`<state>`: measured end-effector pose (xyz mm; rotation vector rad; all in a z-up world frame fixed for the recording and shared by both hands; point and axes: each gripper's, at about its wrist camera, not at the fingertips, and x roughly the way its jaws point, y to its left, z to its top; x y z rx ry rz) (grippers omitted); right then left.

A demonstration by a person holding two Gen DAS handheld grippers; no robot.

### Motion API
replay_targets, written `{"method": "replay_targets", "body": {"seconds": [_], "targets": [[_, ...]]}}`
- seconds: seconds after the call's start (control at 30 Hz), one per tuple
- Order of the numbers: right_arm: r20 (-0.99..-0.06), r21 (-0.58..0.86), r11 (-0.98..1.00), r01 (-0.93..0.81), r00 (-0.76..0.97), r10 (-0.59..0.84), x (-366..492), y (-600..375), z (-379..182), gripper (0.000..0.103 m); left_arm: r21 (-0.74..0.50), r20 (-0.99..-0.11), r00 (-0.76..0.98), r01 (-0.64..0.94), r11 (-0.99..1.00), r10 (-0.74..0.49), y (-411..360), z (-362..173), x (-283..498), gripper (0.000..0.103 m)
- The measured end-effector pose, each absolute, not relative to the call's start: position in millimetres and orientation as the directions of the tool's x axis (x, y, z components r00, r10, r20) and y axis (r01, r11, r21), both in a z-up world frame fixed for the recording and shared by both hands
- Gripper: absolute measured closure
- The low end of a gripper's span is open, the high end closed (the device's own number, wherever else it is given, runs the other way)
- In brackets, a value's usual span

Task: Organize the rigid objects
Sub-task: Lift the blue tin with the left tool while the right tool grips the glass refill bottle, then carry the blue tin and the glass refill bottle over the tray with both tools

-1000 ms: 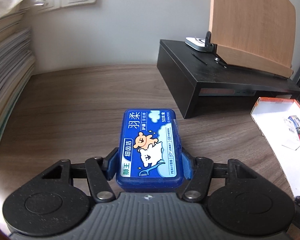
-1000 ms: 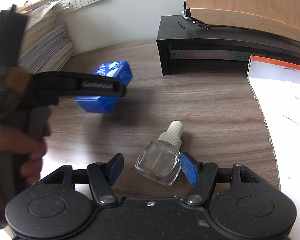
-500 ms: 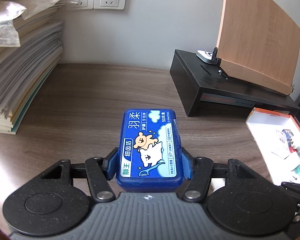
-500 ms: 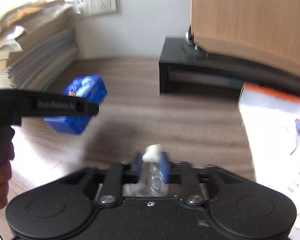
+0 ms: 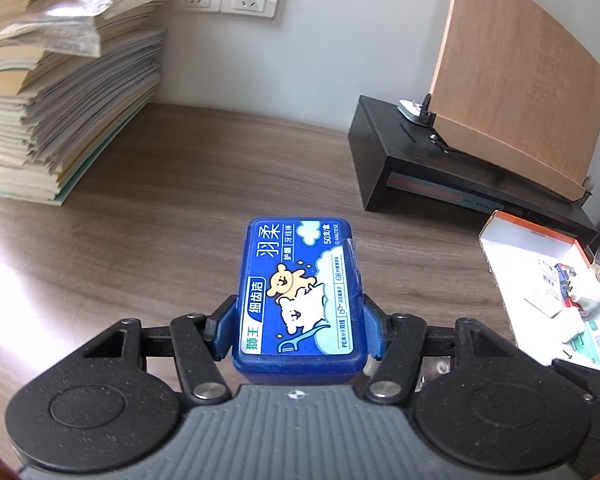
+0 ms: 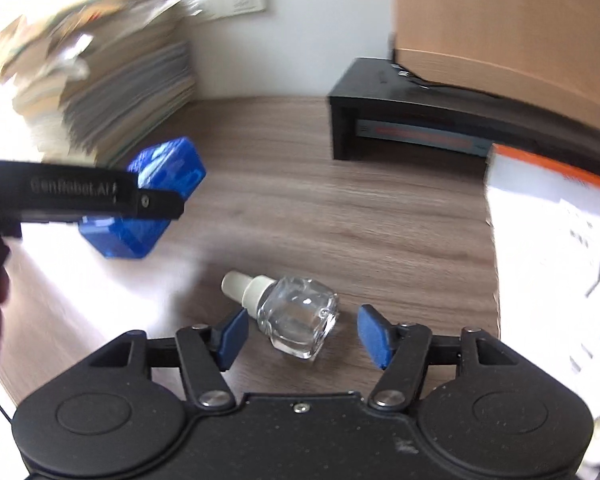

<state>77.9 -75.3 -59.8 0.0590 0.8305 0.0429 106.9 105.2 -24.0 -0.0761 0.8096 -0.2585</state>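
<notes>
My left gripper (image 5: 298, 326) is shut on a blue floss-pick box (image 5: 300, 292) with cartoon bears on its lid, held above the wooden desk (image 5: 172, 216). The right wrist view shows the same blue box (image 6: 148, 200) at the left, clamped by the left gripper's black fingers (image 6: 100, 196). My right gripper (image 6: 304, 334) has its jaws opening. A small clear glass bottle (image 6: 300, 318) with a white cap lies on its side between the blue pads, which do not touch it.
A tall stack of books and papers (image 5: 52, 92) stands at the left by the wall. A black stand (image 5: 432, 172) carrying a curved wooden panel (image 5: 516, 92) sits at the back right. An open white box (image 5: 552, 284) with several small items lies at the right.
The right gripper closed on the glass bottle, then opened again; the bottle now lies with its cap pointing left. The left gripper carried the blue box left, bringing the paper stack into view.
</notes>
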Motion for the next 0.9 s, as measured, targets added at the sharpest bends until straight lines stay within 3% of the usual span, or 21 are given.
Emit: {"method": "replay_targets", "body": {"seconds": [0.13,0.33,0.4,0.43,0.9], "targets": [[-0.741,-0.014,0.987,-0.158,0.664,0.096,92,-68,-65,0.022,-0.163,-0.708,0.665,0.172,0.971,-0.237,113,-25,100,0.041],[-0.780,-0.008,0.961,-0.275,0.603,0.166,117,-74,-79,0.025,-0.170,-0.711,0.669,0.133,0.976,-0.215,123,-25,96,0.041],[-0.785,0.033,0.963,-0.268,0.589,0.191,119,-78,-80,0.040,-0.173,-0.711,0.671,0.125,0.977,-0.211,126,-25,95,0.041],[-0.782,0.039,0.966,-0.256,0.594,0.189,118,-79,-79,0.042,-0.174,-0.710,0.672,0.120,0.977,-0.209,126,-25,95,0.041],[-0.684,0.054,0.995,-0.082,0.723,0.096,77,-117,-29,0.042,-0.184,-0.697,0.671,0.173,0.967,-0.253,80,-15,84,0.041]]}}
